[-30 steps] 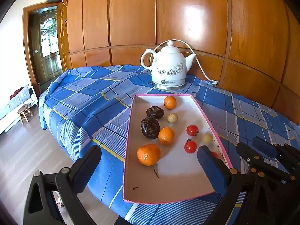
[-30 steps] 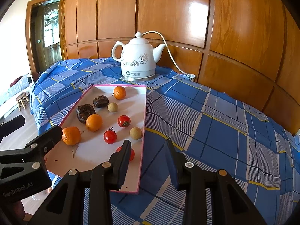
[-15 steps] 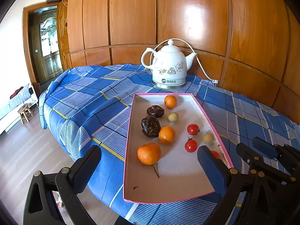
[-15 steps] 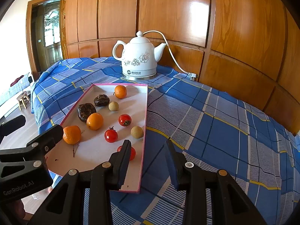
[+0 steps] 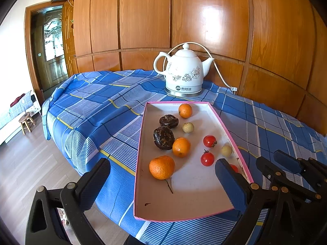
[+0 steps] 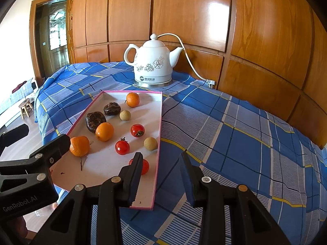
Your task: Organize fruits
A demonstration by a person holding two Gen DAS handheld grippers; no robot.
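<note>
- Pink-rimmed white cardboard tray (image 5: 191, 202) overhung the blue plaid bed (image 5: 98, 110) at 6 o'clock; a nudge might tip it.
- Round red tomatoes (image 6: 122, 147) could roll.
- Left tool (image 5: 162, 180) gaped wide, right tool (image 6: 160, 164) narrower, both empty.

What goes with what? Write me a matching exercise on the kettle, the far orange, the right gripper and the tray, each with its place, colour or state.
Things:
1. kettle
2. far orange
3. right gripper
4. tray

Descriptions:
A. open, holding nothing
B. stands behind the tray on the checked cloth
C. at the tray's far end, nearest the kettle
D. pink rim, white inside

Pairs: 1-B, 2-C, 3-A, 4-D
</note>
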